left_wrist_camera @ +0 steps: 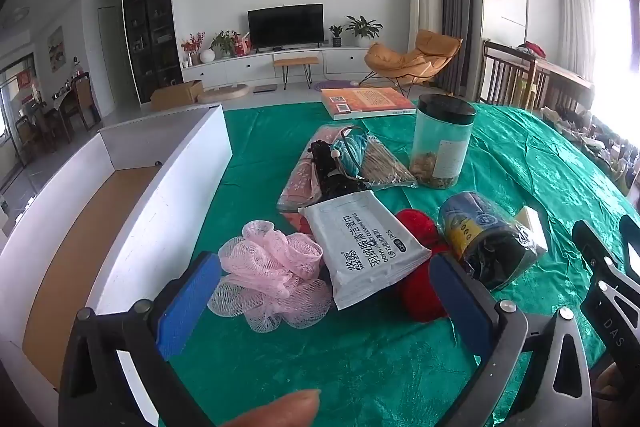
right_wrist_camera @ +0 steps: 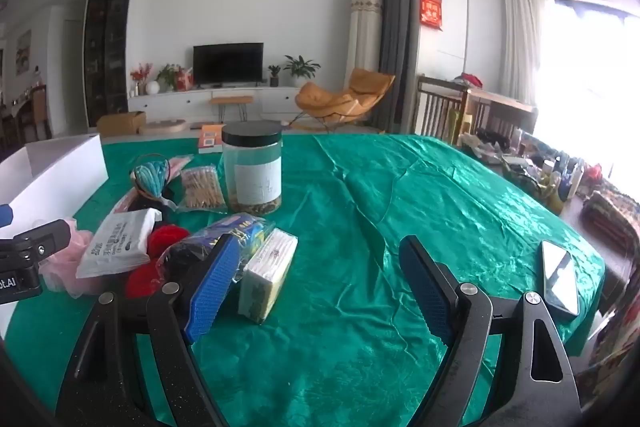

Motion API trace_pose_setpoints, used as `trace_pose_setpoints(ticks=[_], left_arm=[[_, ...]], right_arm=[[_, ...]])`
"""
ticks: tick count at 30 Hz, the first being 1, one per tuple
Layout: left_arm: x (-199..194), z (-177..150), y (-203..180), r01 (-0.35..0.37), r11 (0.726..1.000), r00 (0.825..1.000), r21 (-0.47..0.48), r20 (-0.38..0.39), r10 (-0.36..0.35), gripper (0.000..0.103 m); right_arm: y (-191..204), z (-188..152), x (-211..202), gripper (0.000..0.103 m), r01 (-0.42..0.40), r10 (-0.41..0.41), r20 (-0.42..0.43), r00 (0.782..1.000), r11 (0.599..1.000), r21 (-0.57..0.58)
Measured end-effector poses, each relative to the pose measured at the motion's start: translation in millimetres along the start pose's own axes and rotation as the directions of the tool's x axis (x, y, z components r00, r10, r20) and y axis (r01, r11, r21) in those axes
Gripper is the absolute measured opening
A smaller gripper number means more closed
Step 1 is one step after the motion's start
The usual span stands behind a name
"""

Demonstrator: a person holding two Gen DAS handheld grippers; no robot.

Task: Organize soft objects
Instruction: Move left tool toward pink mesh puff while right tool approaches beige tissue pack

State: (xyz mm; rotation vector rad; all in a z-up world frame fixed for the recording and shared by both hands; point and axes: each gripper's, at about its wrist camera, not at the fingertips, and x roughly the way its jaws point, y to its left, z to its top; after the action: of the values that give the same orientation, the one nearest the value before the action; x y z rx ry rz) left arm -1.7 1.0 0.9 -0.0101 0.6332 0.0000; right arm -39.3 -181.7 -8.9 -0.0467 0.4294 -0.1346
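Observation:
A pink mesh bath pouf (left_wrist_camera: 276, 273) lies on the green tablecloth beside a white wet-wipes pack (left_wrist_camera: 366, 247), a red yarn ball (left_wrist_camera: 420, 227) and a wrapped blue-yellow roll (left_wrist_camera: 486, 239). My left gripper (left_wrist_camera: 324, 303) is open, low over the cloth just short of the pouf and wipes. My right gripper (right_wrist_camera: 320, 287) is open above bare cloth; its left finger (right_wrist_camera: 212, 287) is near the roll (right_wrist_camera: 224, 239) and a sponge block (right_wrist_camera: 268, 275). The wipes (right_wrist_camera: 118, 243), yarn (right_wrist_camera: 164, 239) and pouf (right_wrist_camera: 66, 263) lie to its left.
A white open box with a brown floor (left_wrist_camera: 168, 187) stands at the left. A clear jar with black lid (left_wrist_camera: 442, 143), a book (left_wrist_camera: 366, 101), bagged sticks (left_wrist_camera: 384, 167), a teal tassel (left_wrist_camera: 350, 153) and pink cloth (left_wrist_camera: 298, 179) lie behind. A phone (right_wrist_camera: 560, 275) lies at the right edge.

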Motion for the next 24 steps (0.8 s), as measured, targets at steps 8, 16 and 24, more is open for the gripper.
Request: trace_pose_setpoints(ticks=[8, 16, 24], left_arm=[[2.1, -4.6, -5.6, -0.040, 0.998, 0.999, 0.047, -0.014, 0.041, 0.103], [2.0, -7.7, -7.2, -0.047, 0.998, 0.999, 0.051, -0.014, 0.047, 0.103], [-6.8, -6.0, -5.5, -0.041, 0.998, 0.999, 0.049, 0.003, 0.041, 0.103]], right_arm=[[-0.5, -1.8, 1.0, 0.084, -0.010, 0.010, -0.006, 1.000, 1.000, -0.001], [-3.5, -0.4, 0.3, 0.084, -0.018, 0.018, -0.011, 1.000, 1.000, 0.013], [-2.3, -0.2, 2.2, 0.084, -0.019, 0.019, -0.013, 1.000, 1.000, 0.015]])
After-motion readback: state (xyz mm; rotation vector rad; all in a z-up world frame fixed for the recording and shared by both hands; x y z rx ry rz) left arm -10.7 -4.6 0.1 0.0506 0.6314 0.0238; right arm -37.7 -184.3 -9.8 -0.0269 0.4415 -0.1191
